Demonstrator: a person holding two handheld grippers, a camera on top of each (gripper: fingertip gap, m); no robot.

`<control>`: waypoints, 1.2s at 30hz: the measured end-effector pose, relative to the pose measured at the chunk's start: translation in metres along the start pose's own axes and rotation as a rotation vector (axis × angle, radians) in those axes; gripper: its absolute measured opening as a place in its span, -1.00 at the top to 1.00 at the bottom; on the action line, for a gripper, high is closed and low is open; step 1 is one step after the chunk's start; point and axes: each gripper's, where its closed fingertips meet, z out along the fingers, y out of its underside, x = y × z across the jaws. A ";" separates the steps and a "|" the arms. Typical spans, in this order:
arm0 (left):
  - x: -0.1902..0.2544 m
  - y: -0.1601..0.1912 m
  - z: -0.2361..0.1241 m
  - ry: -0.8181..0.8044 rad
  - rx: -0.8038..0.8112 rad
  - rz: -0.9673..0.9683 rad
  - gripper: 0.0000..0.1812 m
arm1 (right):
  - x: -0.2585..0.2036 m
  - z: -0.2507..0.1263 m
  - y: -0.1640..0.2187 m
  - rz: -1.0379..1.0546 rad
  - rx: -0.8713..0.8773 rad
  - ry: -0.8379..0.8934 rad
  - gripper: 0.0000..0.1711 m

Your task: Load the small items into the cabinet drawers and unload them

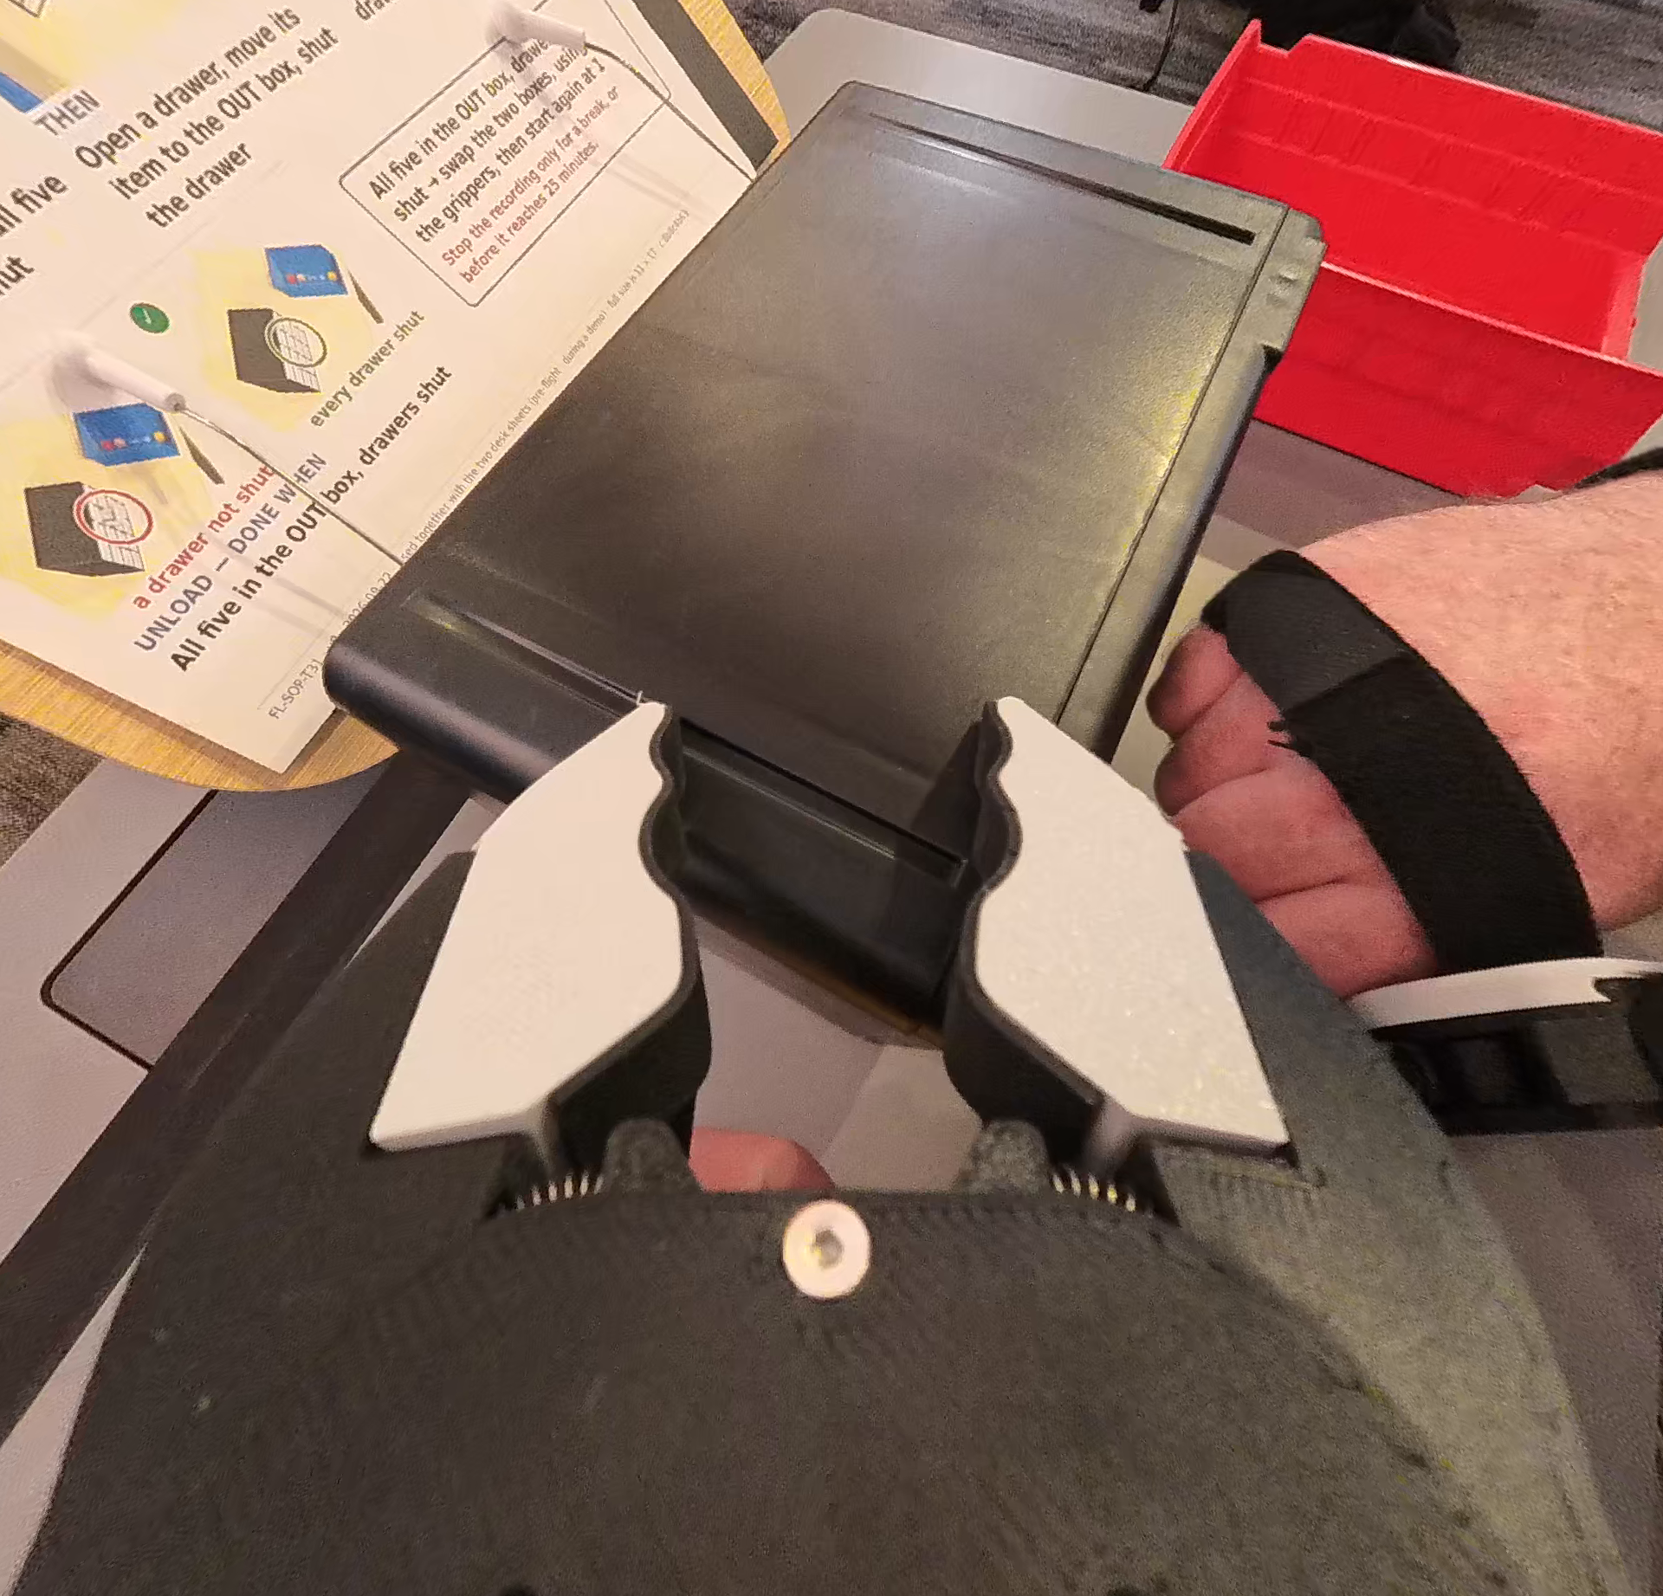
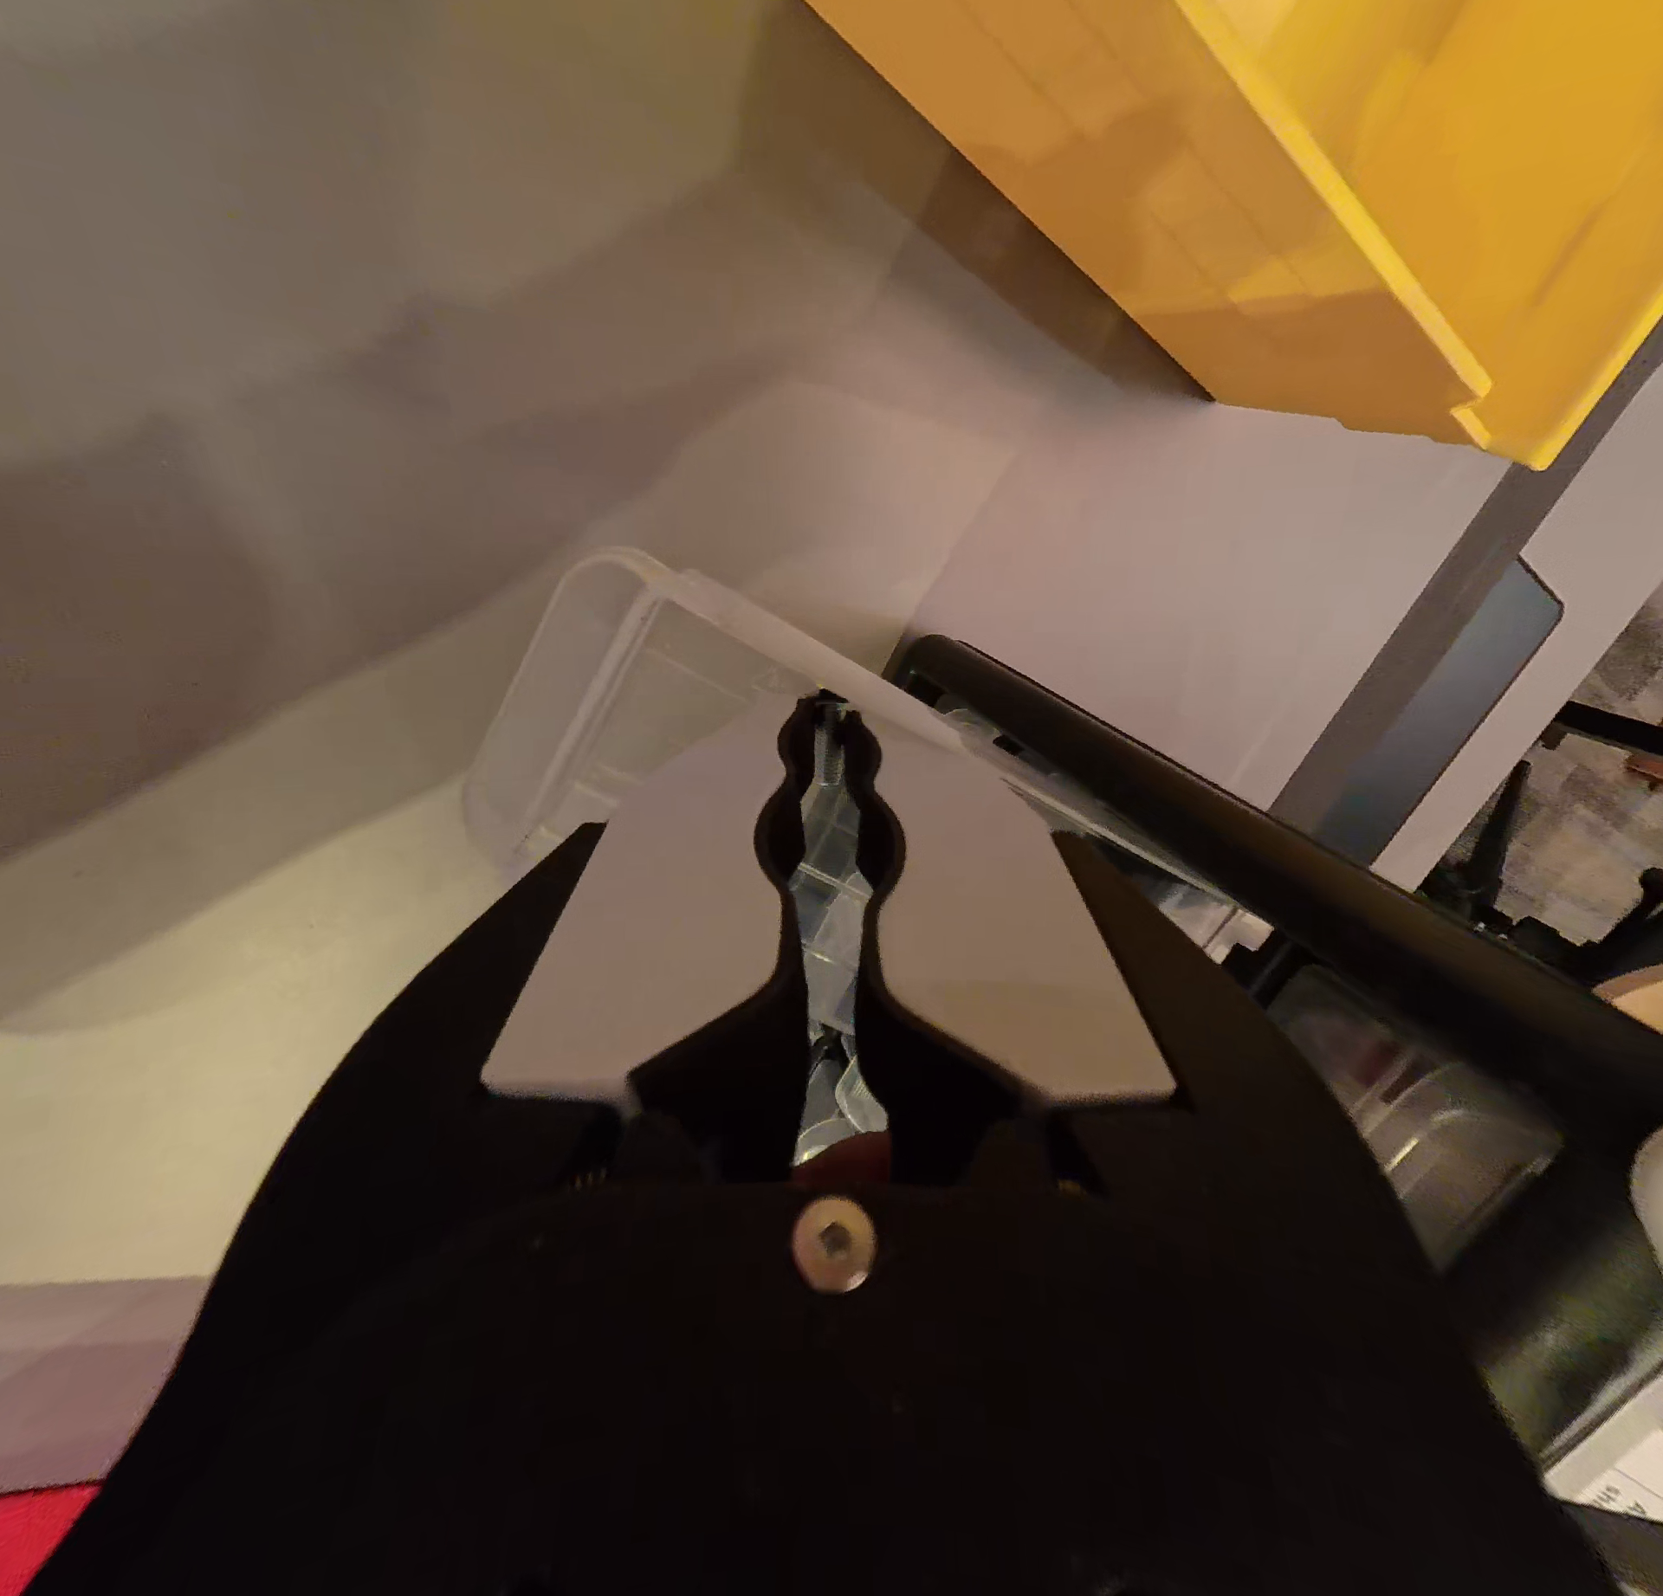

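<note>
Black cabinet (image 1: 837,437) edge between spread left tongs (image 1: 823,797); right tongs (image 2: 828,716) pinch screw (image 2: 830,757) over clear drawer (image 2: 630,689).

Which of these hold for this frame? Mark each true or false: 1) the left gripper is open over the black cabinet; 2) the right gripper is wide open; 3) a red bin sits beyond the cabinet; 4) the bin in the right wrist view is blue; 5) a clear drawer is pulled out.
1. True: the left gripper stands open at the near edge of the black cabinet.
2. False: the right gripper is shut on a small screw.
3. True: the red bin.
4. False: it is a yellow bin.
5. True: the clear drawer is pulled out.
</note>
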 end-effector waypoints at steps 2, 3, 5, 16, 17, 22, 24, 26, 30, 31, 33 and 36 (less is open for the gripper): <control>0.000 0.000 0.000 -0.001 0.001 -0.001 0.31 | 0.000 0.000 0.000 -0.004 0.002 -0.012 0.95; 0.000 0.000 0.000 -0.001 0.001 -0.001 0.31 | -0.001 0.000 0.000 -0.005 0.002 -0.015 0.95; 0.000 0.000 0.000 -0.001 0.001 -0.002 0.31 | 0.000 -0.001 0.000 -0.006 0.004 -0.016 0.96; 0.000 0.000 0.000 -0.002 0.007 -0.005 0.31 | 0.004 -0.011 0.003 0.044 0.060 -0.002 0.97; 0.000 0.000 0.000 -0.002 0.008 -0.005 0.31 | 0.004 -0.012 0.004 0.044 0.059 0.001 0.97; 0.000 0.000 0.000 -0.004 0.011 -0.007 0.32 | 0.004 -0.014 0.005 0.052 0.065 0.014 0.97; 0.000 0.000 0.000 -0.005 0.011 -0.006 0.32 | 0.004 -0.016 0.005 0.052 0.064 0.021 0.97; 0.000 0.000 0.000 -0.005 0.011 -0.007 0.31 | 0.006 -0.019 0.005 0.058 0.070 0.031 0.97; 0.000 0.000 0.000 -0.006 0.012 -0.008 0.32 | 0.008 -0.028 0.004 0.070 0.097 0.054 0.97; 0.000 0.000 0.000 -0.006 0.012 -0.007 0.32 | 0.009 -0.032 0.003 0.073 0.105 0.063 0.97; 0.000 0.000 0.000 -0.007 0.011 -0.006 0.31 | 0.010 -0.042 0.001 0.089 0.137 0.081 0.97; 0.001 0.001 -0.001 -0.010 0.004 -0.002 0.33 | 0.010 -0.065 0.002 0.132 0.207 0.117 0.97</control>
